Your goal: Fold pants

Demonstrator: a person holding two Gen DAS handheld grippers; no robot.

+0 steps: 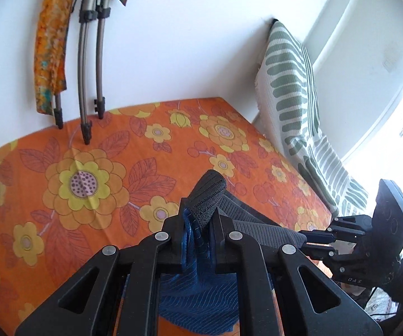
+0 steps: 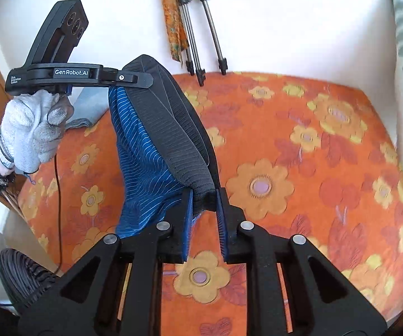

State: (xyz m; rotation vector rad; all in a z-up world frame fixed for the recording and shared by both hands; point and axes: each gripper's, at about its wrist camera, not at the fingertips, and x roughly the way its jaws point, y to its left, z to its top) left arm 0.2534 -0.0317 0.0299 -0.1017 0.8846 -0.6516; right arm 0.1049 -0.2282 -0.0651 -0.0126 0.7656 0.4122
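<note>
The blue pants with thin pale wavy stripes and a wide black ribbed elastic waistband (image 2: 156,145) hang in the air between the two tools, lifted off the orange bedcover printed with big yellow flowers and red leaves (image 2: 299,145). In the right wrist view the right gripper (image 2: 204,198) sits at lower centre, its blue-padded jaws drawn in narrow and pinching one end of the black waistband; the band runs up and to the left from there to the left gripper (image 2: 142,79), which clamps the other end in the upper left of the frame, with the blue cloth drooping below the band. That tool is carried by a hand in a grey knitted glove (image 2: 30,131) at the left edge, above a black sleeve. In the left wrist view the left gripper (image 1: 201,218) fills the lower centre, its jaws close together and squeezing a bunched fold of waistband and blue fabric, the band's rounded end poking up past the fingertips. The waistband stretches from there to the right, where the right gripper (image 1: 310,238) holds it at the right edge of the frame. Behind, a green-and-white patterned cushion (image 1: 291,84) leans in the corner against the white wall (image 1: 187,42), and grey metal tripod legs (image 1: 89,84) stand at upper left beside a hanging orange patterned cloth (image 1: 50,53).
</note>
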